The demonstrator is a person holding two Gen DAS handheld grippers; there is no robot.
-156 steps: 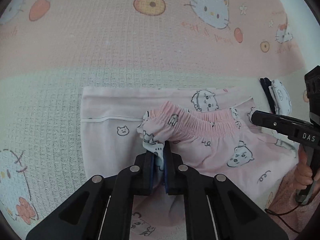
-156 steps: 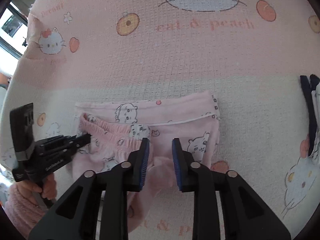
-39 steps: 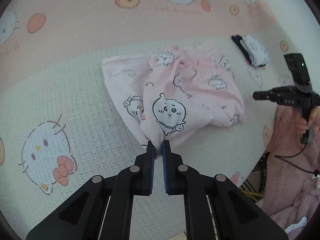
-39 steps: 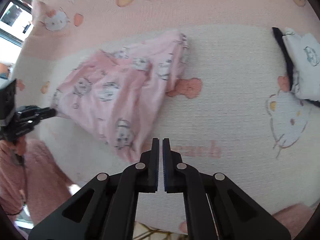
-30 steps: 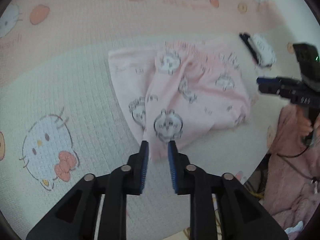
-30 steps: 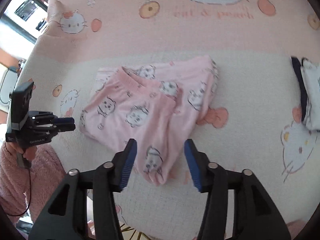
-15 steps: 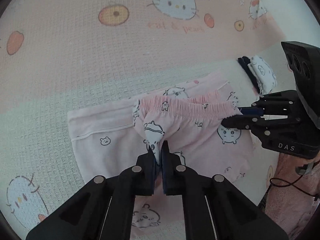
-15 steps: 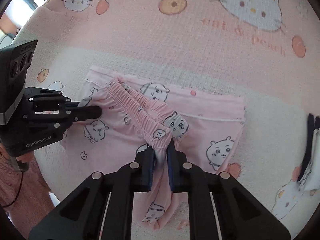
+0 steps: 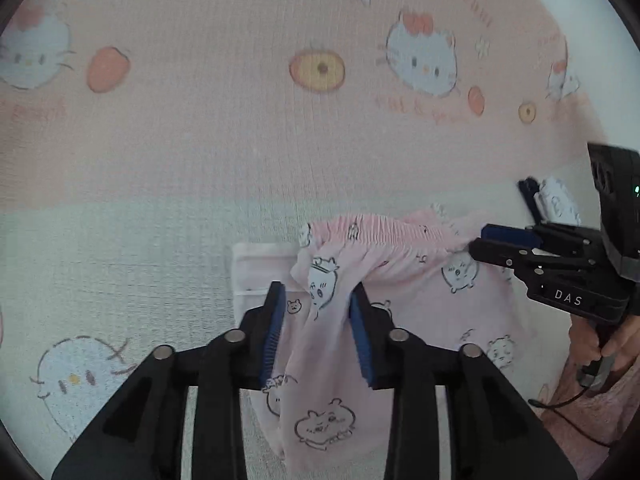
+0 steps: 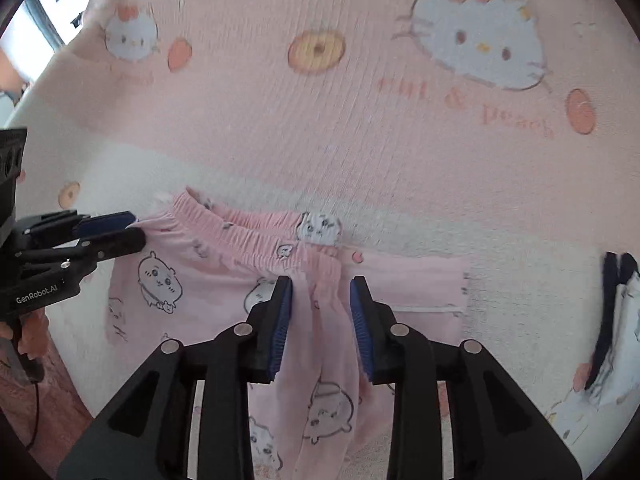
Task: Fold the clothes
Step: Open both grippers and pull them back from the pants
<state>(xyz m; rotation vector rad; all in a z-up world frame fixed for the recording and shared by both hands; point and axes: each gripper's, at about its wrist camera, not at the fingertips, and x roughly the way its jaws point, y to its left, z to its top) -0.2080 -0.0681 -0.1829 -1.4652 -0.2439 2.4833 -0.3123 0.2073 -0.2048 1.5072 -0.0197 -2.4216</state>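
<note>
1. Pants (image 9: 404,280) lie on the blanket (image 9: 240,140), waistband away from me, atop a pink top (image 10: 420,280).
2. My left gripper (image 9: 316,332) stands open, fabric loose between its fingers.
3. My right gripper (image 10: 322,328) likewise gapes over a bunched fold, gripping nothing.

Hidden, cropped and blurred parts of the bed scene

The pink pyjama trousers (image 9: 404,276) run under the left gripper (image 9: 318,332) and out past the bottom edge, so their lower hem is unseen; the paler pink top (image 10: 424,284) beneath shows only as a strip. The folded dark-and-white garment (image 10: 618,320) is cut by the right rim. Lettering on the blanket (image 9: 200,140) smears beyond reading. Only fingertips of the person's hand (image 9: 616,344) show, behind the right gripper's handle.
</note>
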